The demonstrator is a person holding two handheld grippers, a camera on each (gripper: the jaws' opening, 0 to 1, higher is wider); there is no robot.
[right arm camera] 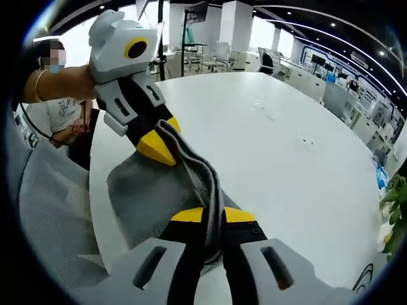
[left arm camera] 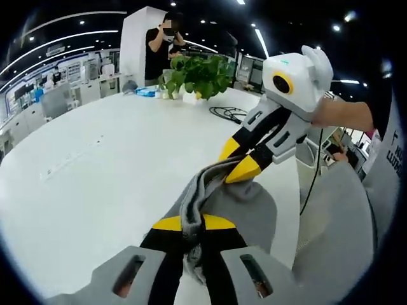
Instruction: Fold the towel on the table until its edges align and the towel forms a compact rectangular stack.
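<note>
In the left gripper view, the left gripper (left arm camera: 193, 223) has its yellow-tipped jaws pinched on a bunched ridge of the grey towel (left arm camera: 245, 206), and the cloth between the tips hides how near they sit to each other. Just ahead of those tips the right gripper (left arm camera: 240, 160) comes in from the right, its own yellow tips closed on the same ridge of cloth. The towel is soft and thick (a terry-like nap), gathered into a rope between the two grips and hanging slack below them over the near edge of the white table (left arm camera: 95, 165). Its lower part is cut off by the gripper bodies.

In the right gripper view, the right gripper (right arm camera: 213, 215) pinches the ridge, and the left gripper (right arm camera: 159, 145) holds it just beyond.

Far past the fingers, a leafy plant (left arm camera: 197, 73) stands on the smooth, rounded tabletop beside a coil of black cable (left arm camera: 229, 114). A person (left arm camera: 162, 44) stands behind it.
</note>
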